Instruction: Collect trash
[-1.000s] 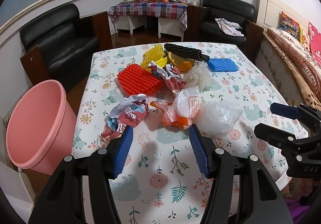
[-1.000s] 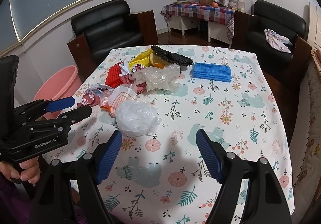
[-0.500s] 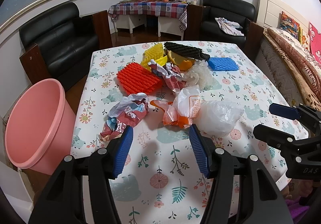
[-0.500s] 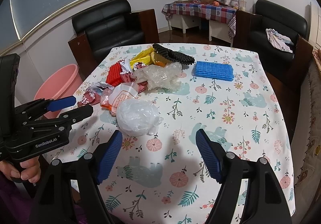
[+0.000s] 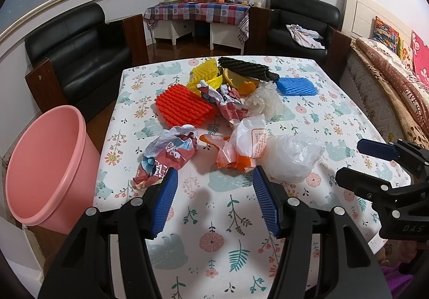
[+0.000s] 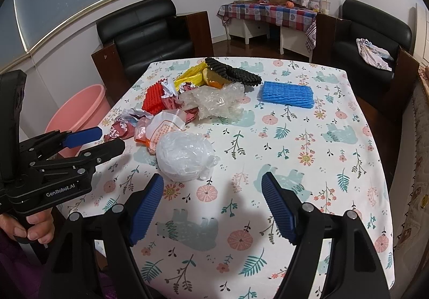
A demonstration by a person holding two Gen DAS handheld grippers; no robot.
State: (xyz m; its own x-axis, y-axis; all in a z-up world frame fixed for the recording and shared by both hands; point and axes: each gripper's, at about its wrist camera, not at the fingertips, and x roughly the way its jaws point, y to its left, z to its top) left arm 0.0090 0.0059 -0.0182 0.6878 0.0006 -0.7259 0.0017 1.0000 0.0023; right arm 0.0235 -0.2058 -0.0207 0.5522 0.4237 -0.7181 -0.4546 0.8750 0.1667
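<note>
Bare table (image 6: pixel 308 178) right of trash pile (image 6: pixel 187 108) (bucket (image 5: pixel 45 165) left).

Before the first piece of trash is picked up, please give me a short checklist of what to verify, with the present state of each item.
1. Left gripper jaws open and holding nothing: ok.
2. Right gripper jaws open and holding nothing: ok.
3. Pink bucket upright, mouth open, beside the table's left edge: ok.
4. Crumpled red and white wrapper lies just ahead of the left gripper, apart from the other pieces: ok.
5. Clear plastic bag lies just ahead of the right gripper: ok.
6. Whether the bucket already holds trash: cannot tell, its bottom is hidden.
</note>
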